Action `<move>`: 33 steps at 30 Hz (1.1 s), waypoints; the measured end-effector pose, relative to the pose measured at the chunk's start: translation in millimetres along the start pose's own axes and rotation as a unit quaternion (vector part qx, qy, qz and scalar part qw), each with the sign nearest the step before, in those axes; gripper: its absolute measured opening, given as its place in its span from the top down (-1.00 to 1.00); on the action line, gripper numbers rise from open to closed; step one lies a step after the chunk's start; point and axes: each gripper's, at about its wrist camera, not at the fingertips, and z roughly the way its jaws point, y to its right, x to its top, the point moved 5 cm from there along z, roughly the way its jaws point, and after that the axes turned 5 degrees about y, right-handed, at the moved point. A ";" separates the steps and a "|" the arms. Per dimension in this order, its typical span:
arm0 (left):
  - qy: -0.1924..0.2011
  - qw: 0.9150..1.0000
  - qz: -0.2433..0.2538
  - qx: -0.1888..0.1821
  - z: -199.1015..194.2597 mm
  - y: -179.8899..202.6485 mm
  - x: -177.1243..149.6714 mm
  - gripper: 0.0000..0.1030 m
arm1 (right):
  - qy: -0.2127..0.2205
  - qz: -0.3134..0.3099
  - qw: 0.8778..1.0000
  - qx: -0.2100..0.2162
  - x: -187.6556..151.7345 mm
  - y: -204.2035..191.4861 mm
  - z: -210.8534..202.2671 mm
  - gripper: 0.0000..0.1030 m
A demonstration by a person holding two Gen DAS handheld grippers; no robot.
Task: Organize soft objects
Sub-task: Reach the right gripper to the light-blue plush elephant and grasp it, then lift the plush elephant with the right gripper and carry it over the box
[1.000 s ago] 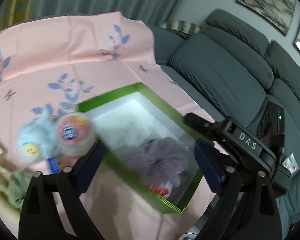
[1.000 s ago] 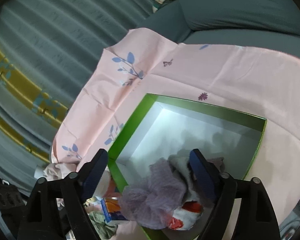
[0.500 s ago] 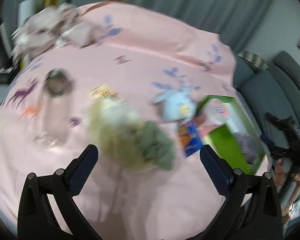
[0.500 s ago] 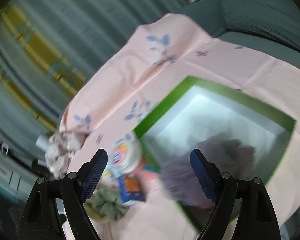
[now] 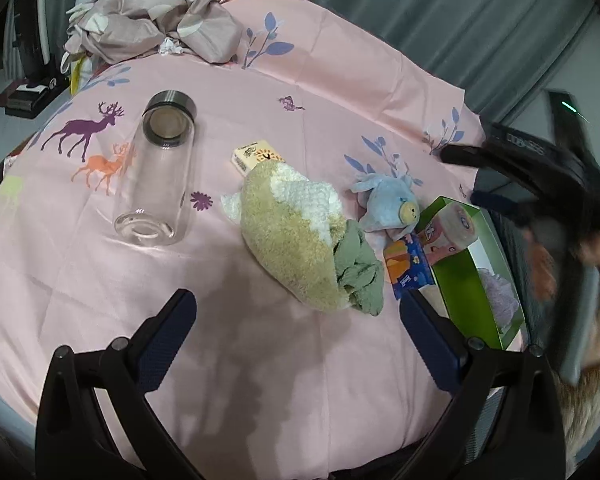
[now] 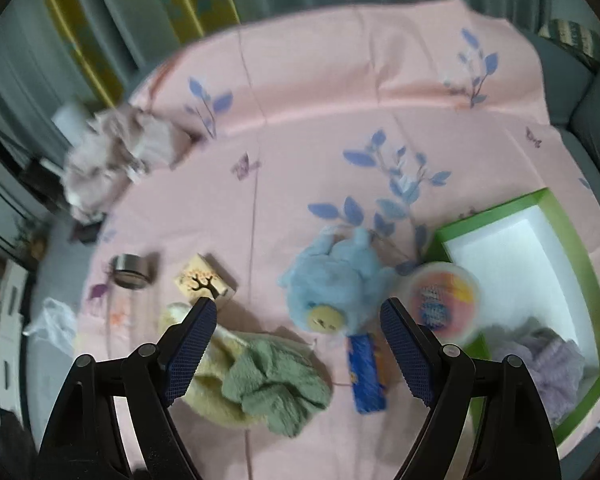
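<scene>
Claws both gape wide and empty: left claw (image 5: 296,322), right claw (image 6: 298,320). Purple fluffy cloth (image 6: 540,364) lies in the green box (image 6: 572,236); next likely the blue plush bear (image 6: 332,284) beside it, needing descent and closing.

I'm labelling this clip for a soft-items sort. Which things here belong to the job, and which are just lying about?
Job:
green box
purple knit in it
blue plush toy
yellow fluffy item
green cloth

Lying about:
glass bottle
small tree-print box
tissue roll
blue packet
</scene>
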 end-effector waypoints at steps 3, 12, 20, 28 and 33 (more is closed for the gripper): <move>0.001 1.000 -0.005 0.004 -5.3 -5.7 -1.8 -0.97 | -0.040 0.008 0.997 -0.060 5.4 0.4 35.9 -0.66; -0.011 1.000 0.001 0.020 -6.8 -21.8 -9.6 -0.97 | -0.112 0.007 0.984 -0.139 4.8 4.6 96.2 -0.66; -0.014 1.000 0.003 0.018 -6.4 -25.6 -11.1 -0.97 | -0.105 -0.050 0.973 -0.199 9.4 4.7 111.4 -0.22; -0.013 1.000 0.002 0.021 -6.5 -26.2 -10.4 -0.97 | -0.076 -0.044 0.985 -0.146 21.7 -1.6 92.1 -0.16; -0.007 1.000 0.000 0.029 -10.4 -27.6 -9.2 -0.97 | -0.025 -0.069 0.993 -0.089 25.8 -30.1 46.1 -0.16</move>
